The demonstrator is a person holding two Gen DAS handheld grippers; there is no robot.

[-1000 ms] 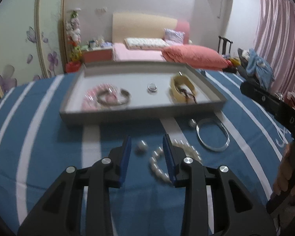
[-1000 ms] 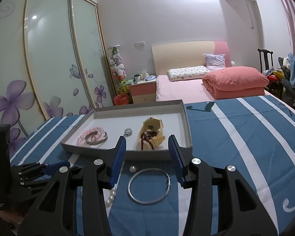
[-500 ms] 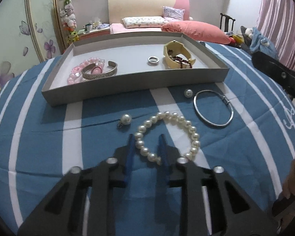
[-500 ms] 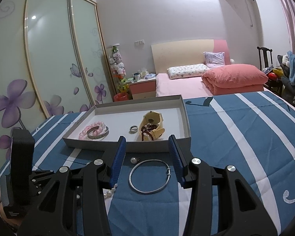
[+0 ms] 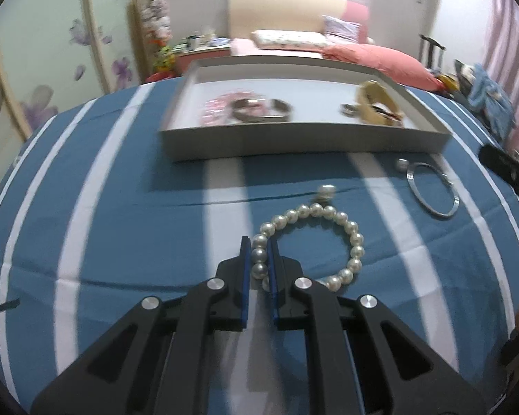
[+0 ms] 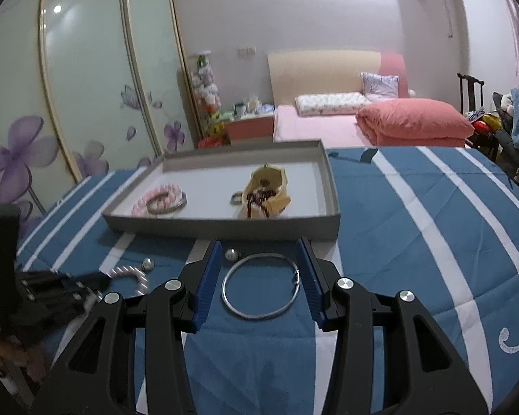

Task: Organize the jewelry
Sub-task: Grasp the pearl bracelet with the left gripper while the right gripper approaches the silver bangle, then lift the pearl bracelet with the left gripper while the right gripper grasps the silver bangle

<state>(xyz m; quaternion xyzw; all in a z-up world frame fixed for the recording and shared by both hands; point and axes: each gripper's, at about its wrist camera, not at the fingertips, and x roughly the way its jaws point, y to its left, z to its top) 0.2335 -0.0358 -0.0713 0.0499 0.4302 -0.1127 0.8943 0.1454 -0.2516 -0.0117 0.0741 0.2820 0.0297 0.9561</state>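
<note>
My left gripper (image 5: 258,247) is shut on the near-left side of a white pearl bracelet (image 5: 342,228) lying on the blue striped cloth. A loose pearl earring (image 5: 326,192) lies just beyond it. A silver bangle (image 5: 432,188) and a small silver bead (image 5: 402,164) lie to the right. My right gripper (image 6: 261,254) is open, its fingers either side of the silver bangle (image 6: 261,285) and above it. The grey tray (image 6: 221,223) behind holds a pink bead bracelet (image 6: 145,200), a silver cuff (image 6: 166,204), a ring (image 6: 237,197) and a yellow pouch (image 6: 268,192) with dark red beads.
The table wears a blue cloth with white stripes (image 5: 103,207). The left gripper's body (image 6: 45,290) shows at the right wrist view's lower left. A bed (image 6: 363,121), a wardrobe (image 6: 86,86) and a chair with clothes (image 6: 512,121) stand behind.
My left gripper has closed from open onto the pearl bracelet and moved low to the cloth. The right gripper stays open and has edged closer over the silver bangle.
</note>
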